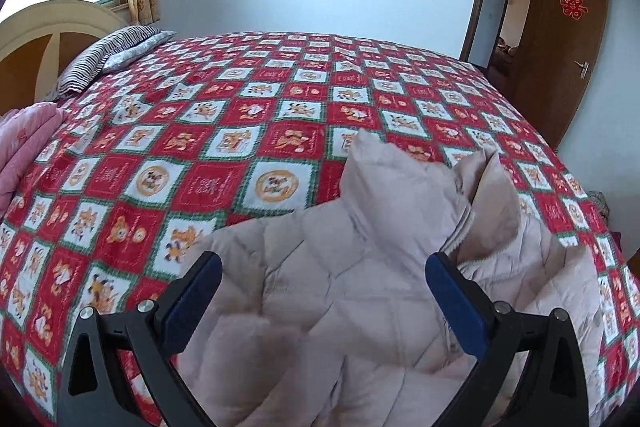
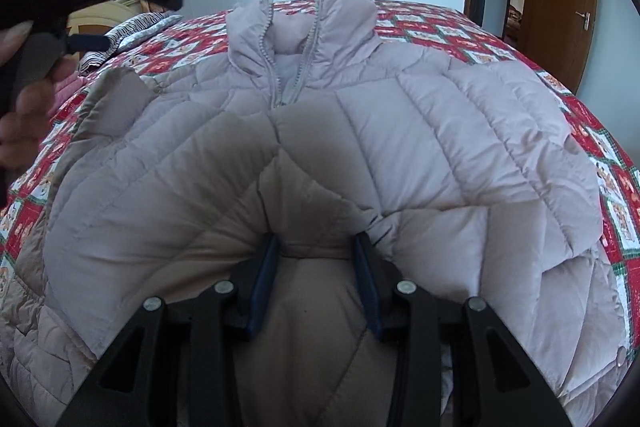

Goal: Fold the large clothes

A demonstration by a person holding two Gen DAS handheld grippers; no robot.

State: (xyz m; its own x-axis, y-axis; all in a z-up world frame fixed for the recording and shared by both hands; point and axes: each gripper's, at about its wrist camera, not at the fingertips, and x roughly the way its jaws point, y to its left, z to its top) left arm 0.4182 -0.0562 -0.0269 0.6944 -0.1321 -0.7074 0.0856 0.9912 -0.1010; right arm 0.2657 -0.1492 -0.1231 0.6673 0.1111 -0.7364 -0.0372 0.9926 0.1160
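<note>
Right gripper (image 2: 316,247): fingers part-closed, pinching a fold of the pale beige quilted puffer jacket (image 2: 360,131) near its hem; fabric bunches between the blue pads. The jacket lies front-up on the bed with the red, white and green checked cartoon-print cover (image 1: 240,131), collar and half-open zip pointing away beyond the fingertips.

Left gripper (image 1: 322,279): fingers wide apart, nothing held, hovering above the jacket's shoulder and collar region; the fabric sits under and ahead of the fingers, not touching them.

Judgement on the step: the hem grip looks set for folding the lower edge toward the collar. To do it well, take an equally firm hold with the left fingers on the same edge, lift both sides evenly, and keep the padding flat so the fold lands square.

Writing: a red paper-cut character on the brown wooden door (image 1: 574,3), far right of the fingers; too small to read with certainty. No brand label is visible on the jacket.
</note>
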